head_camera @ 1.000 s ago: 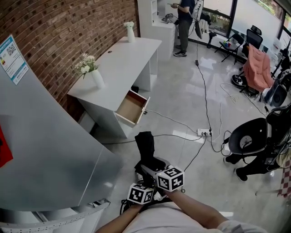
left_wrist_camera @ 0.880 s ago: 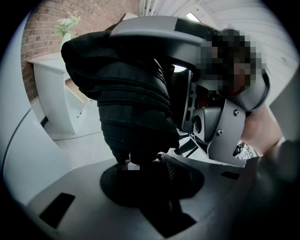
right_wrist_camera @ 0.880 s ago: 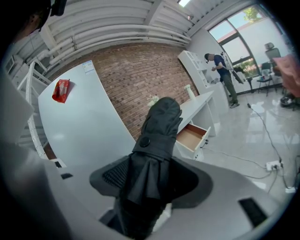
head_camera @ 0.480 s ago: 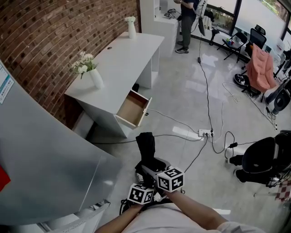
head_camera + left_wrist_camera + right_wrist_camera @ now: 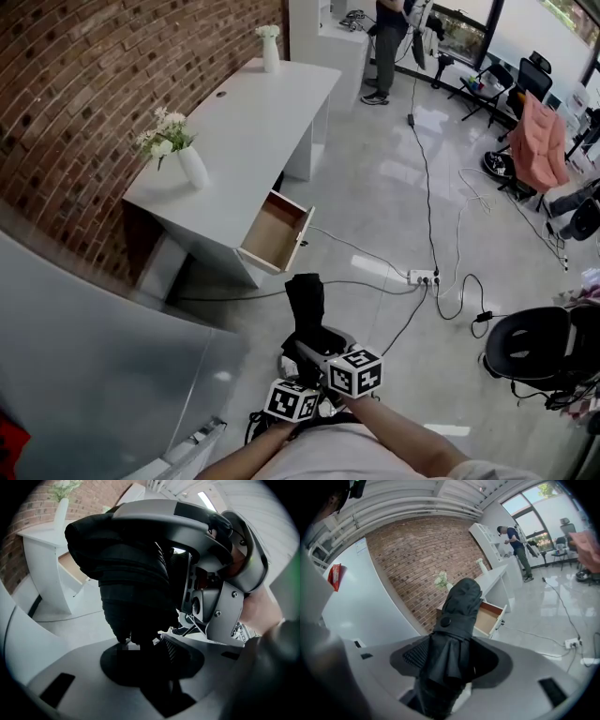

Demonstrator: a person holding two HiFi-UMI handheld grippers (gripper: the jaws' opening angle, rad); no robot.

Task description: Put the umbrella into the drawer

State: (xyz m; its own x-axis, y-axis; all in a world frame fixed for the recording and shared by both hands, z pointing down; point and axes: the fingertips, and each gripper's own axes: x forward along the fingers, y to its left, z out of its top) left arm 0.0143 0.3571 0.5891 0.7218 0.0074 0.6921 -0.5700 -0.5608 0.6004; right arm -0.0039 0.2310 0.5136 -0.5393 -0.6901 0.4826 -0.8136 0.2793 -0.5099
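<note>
Black fabric fills both grips: the folded umbrella (image 5: pixel 457 616) runs up through the right gripper (image 5: pixel 450 660), whose jaws are clenched on its pleated lower part. The left gripper (image 5: pixel 145 656) grasps the same umbrella lower down, close beside the right gripper. The umbrella's rounded tip points forward and slightly up from the jaws.

Straight ahead of the jaws, well apart from them, the drawer (image 5: pixel 277 230) stands pulled open from a white desk (image 5: pixel 244 122), showing its bare wooden inside. Between the umbrella's tip and the drawer lies only floor, crossed by a thin white cable (image 5: pixel 356 248) that runs to a power strip (image 5: pixel 422 277) off to the right of the jaws.

On the desk, beyond the drawer and to the left, a white vase of pale flowers (image 5: pixel 183 155) stands near the front corner. A second vase (image 5: pixel 269 47) stands at the far end. To the left of the jaws and close by rises a large curved grey panel (image 5: pixel 94 356). To the right, a black office chair (image 5: pixel 534 352) stands near. Farther ahead on that side a pink cloth (image 5: pixel 544 131) hangs over another chair.

Underfoot is a glossy pale floor (image 5: pixel 375 187) with more cables trailing over it. A red brick wall (image 5: pixel 112 75) backs the desk, and a person (image 5: pixel 389 37) stands far ahead by tall windows.
</note>
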